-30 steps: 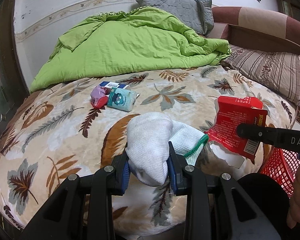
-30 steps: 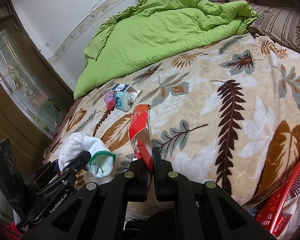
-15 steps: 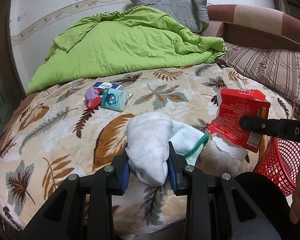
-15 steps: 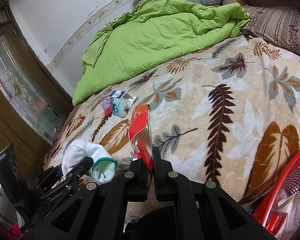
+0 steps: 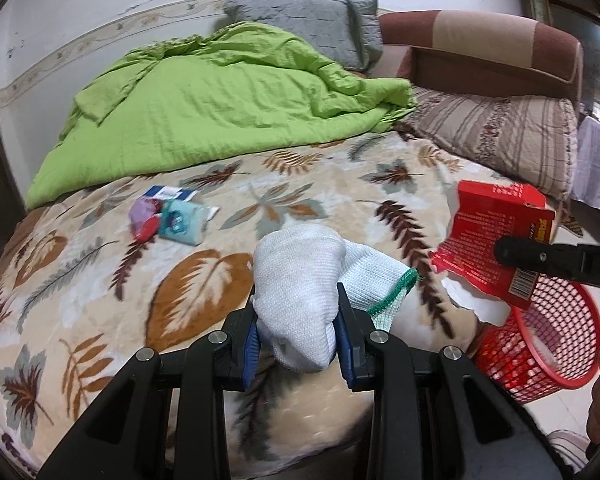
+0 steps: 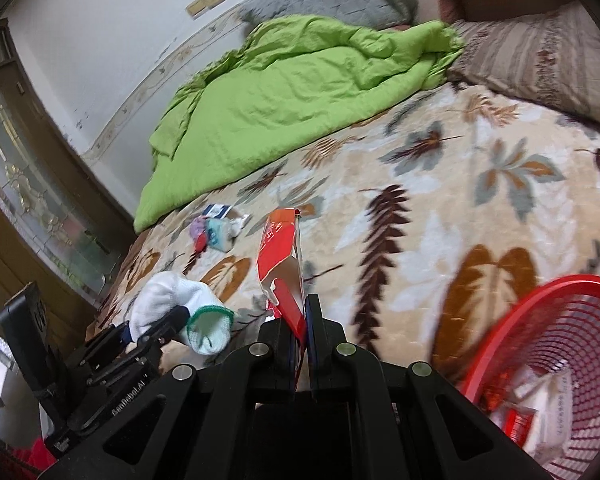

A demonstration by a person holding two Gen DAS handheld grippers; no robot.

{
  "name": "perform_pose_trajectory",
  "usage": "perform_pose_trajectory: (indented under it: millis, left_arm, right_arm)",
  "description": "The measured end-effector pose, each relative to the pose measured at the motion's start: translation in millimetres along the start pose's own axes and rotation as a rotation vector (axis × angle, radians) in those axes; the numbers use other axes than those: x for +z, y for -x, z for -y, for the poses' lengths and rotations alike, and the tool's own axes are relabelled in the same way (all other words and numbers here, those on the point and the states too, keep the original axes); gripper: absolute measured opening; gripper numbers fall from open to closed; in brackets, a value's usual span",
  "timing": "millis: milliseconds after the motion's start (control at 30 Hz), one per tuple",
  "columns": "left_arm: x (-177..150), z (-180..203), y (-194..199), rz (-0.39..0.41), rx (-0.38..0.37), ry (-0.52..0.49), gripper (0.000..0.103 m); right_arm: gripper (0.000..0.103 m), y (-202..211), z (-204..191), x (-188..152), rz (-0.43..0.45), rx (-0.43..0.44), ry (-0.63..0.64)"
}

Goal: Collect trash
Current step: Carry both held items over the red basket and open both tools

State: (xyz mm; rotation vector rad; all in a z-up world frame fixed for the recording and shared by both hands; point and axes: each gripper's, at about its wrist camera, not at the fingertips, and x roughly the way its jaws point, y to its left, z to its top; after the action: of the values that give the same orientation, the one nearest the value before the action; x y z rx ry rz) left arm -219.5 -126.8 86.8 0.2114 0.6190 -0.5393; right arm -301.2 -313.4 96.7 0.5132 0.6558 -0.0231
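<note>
My left gripper [image 5: 298, 318] is shut on a bundled white sock [image 5: 300, 280] with a green-edged cuff, held above the bed's front edge; the sock [image 6: 172, 300] also shows at lower left in the right wrist view. My right gripper [image 6: 299, 320] is shut on a torn red cardboard box [image 6: 280, 248], seen edge-on. From the left wrist view the red box [image 5: 496, 236] hangs at the right, just above a red mesh basket [image 5: 548, 344]. The basket [image 6: 560, 344] stands on the floor at lower right and holds some wrappers. A small pile of packets [image 5: 168, 218] lies on the leaf-patterned blanket.
A crumpled green quilt [image 5: 220, 108] covers the far half of the bed, with a grey pillow [image 5: 312, 24] and a striped pillow [image 5: 496, 128] behind. A brown headboard [image 5: 480, 52] runs at the right. A glass-panelled door [image 6: 32, 200] stands left of the bed.
Both grippers have drawn back from the bed and risen a little, carrying the sock and the red box. The red basket has come further into both views.
</note>
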Motion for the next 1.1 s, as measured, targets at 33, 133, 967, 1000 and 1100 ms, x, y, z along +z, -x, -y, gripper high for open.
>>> perform_pose_trajectory:
  millis: [33,133,967,1000,1100]
  left_arm:
    - [2,3,-1,0.0,-0.012,-0.004,0.03]
    - [10,17,-2,0.0,-0.052,-0.019,0.03]
    - [25,195,-28,-0.185,-0.502,-0.297,0.031]
    - [23,200,-31,-0.201,-0.512,-0.305,0.033]
    - [20,209,-37,-0.234,-0.528,-0.309,0.049]
  right_arm:
    - [0.005,8,6,0,0.007,-0.015,-0.013]
    - [0.005,27,23,0,0.029,-0.054,-0.046]
    - [0.007,128,136,-30,0.065,-0.401,-0.203]
    - [0.008,128,139,-30,0.061,-0.407,-0.207]
    - [0.012,125,148,-32,0.038,-0.423,-0.237]
